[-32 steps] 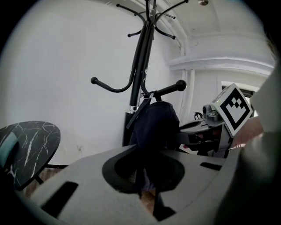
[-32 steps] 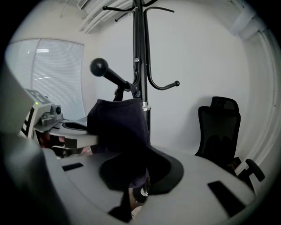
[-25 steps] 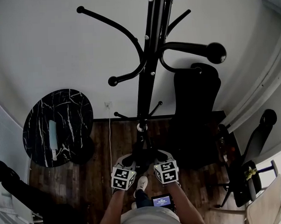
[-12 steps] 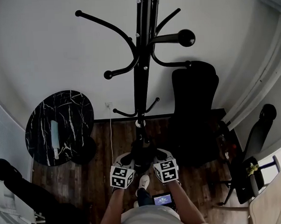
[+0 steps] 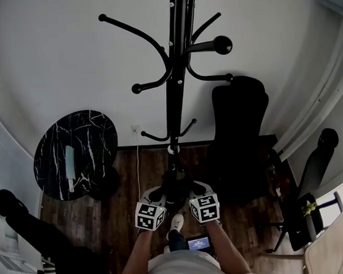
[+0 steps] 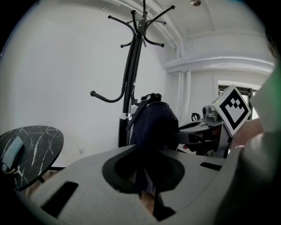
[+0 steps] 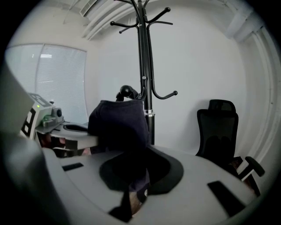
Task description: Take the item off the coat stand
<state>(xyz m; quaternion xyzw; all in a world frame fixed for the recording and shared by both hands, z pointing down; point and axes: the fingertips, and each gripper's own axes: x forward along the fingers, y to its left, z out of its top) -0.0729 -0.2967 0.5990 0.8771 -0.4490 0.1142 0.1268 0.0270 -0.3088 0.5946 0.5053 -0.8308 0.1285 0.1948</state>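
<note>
The left tool (image 6: 147, 193) and right tool (image 7: 131, 197) each clench the dark garment (image 7: 118, 127), low before the coat stand (image 5: 175, 93). Only thin folds look pinched; uneven pulling could drop it

No legible text or numbers anywhere; small screen (image 5: 199, 243) content too tiny.

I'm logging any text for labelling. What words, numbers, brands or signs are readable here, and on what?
None can be read.
Small screen at the person's waist: lit lines, too small to read.
Marker cubes: square patterns only, no letters.
Dark garment: no label or print shows.
</note>
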